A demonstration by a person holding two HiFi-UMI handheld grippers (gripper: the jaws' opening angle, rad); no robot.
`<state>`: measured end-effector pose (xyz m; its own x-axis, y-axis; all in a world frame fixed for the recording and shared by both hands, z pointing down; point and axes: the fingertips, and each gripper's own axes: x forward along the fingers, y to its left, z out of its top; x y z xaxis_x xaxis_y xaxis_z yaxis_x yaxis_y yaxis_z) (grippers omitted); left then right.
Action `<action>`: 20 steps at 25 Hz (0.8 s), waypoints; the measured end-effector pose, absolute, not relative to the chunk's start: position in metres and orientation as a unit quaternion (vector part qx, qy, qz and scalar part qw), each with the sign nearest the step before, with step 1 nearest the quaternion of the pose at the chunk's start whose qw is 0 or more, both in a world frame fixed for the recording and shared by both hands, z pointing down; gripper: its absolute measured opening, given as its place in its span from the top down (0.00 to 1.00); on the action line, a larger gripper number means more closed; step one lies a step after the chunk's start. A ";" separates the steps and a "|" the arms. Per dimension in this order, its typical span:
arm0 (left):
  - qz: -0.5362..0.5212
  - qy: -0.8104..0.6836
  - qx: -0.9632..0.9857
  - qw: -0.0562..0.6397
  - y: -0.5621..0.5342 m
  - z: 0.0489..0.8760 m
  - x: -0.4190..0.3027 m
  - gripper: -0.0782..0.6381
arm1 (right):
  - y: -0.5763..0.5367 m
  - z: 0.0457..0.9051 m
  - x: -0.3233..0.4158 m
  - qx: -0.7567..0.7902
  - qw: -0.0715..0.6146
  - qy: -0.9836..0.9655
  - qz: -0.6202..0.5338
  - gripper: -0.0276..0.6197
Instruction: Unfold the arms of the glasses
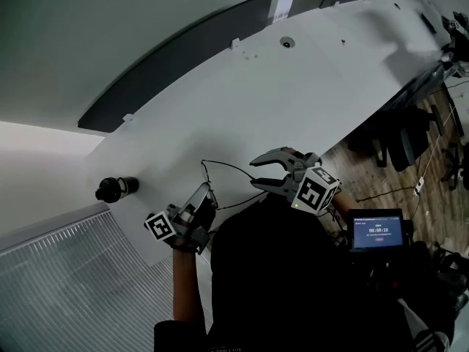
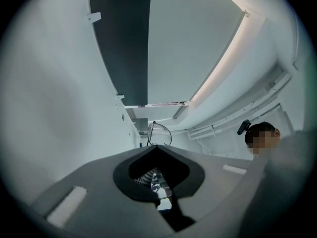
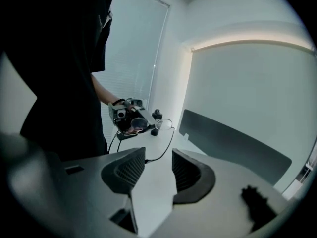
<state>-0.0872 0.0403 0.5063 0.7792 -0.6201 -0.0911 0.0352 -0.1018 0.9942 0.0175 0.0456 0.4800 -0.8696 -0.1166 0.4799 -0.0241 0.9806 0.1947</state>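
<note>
The thin wire-framed glasses (image 1: 220,163) hang over the near edge of the white table (image 1: 293,101). My left gripper (image 1: 204,195) is shut on one lens. In the left gripper view the other lens (image 2: 159,134) sticks out just past the closed jaw tips of that gripper (image 2: 157,147). My right gripper (image 1: 254,172) stands open to the right of the frame, nothing between its jaws. The right gripper view shows one arm (image 3: 168,143) of the glasses (image 3: 165,124) curving from the lens toward my open right gripper (image 3: 158,155), with the left gripper (image 3: 133,125) beyond it.
A black cylindrical object (image 1: 116,188) lies on the table's left end, also visible behind the glasses (image 3: 157,114). A long dark panel (image 1: 176,64) runs along the table's far side. A small screen (image 1: 377,229) and office chairs (image 1: 403,138) are on the right.
</note>
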 end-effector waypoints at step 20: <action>-0.275 -0.182 0.700 0.634 0.046 0.498 -0.082 0.88 | 0.015 0.485 0.024 0.077 0.253 -0.958 -0.106 0.69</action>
